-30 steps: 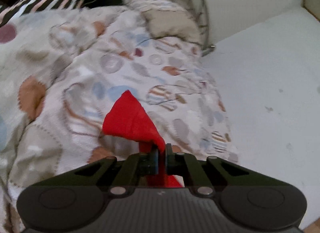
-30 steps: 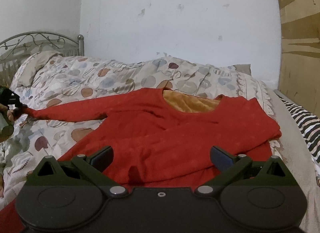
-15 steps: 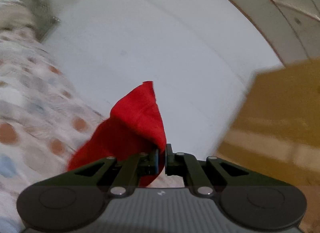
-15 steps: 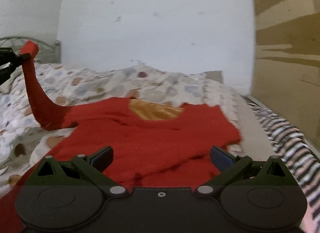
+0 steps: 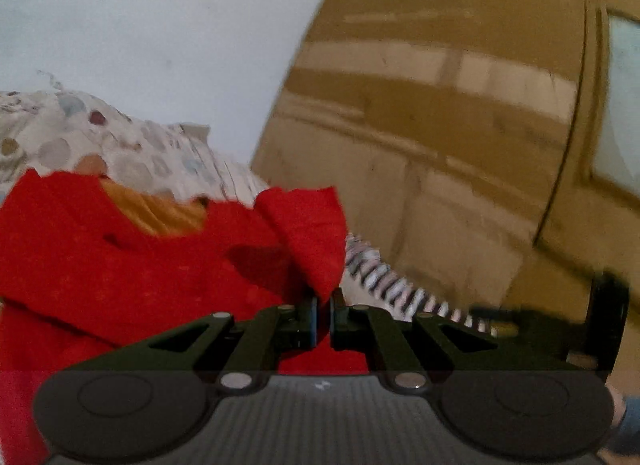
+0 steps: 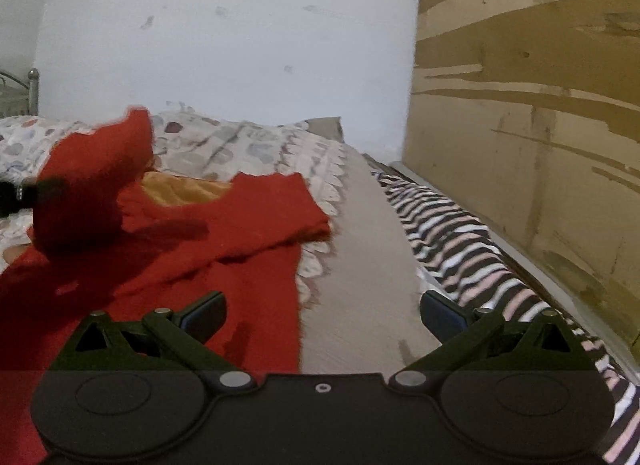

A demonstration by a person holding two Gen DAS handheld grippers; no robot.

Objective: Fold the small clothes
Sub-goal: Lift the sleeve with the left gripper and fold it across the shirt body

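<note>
A red long-sleeved shirt [image 6: 224,241] with an orange-yellow lining at the neck lies spread on the patterned bedspread [image 6: 248,145]. My left gripper [image 5: 323,311] is shut on the cuff of its sleeve [image 5: 308,233], held up over the shirt's body [image 5: 120,265]. In the right wrist view that raised sleeve [image 6: 96,181] hangs blurred at the left, with the left gripper's dark tip beside it. My right gripper [image 6: 322,309] stands open and holds nothing, low over the shirt's right hem and the beige strip of bedding.
A black-and-white striped cloth [image 6: 460,241] lies along the bed's right side. A brown wooden panel [image 6: 520,125] rises to the right, a white wall [image 6: 224,45] behind. A metal bedpost [image 6: 32,89] shows at far left.
The left gripper has lifted the sleeve off the bedspread and carried it rightward over the shirt's body, rolling as it went. The right gripper has swung right, toward the striped cloth.
</note>
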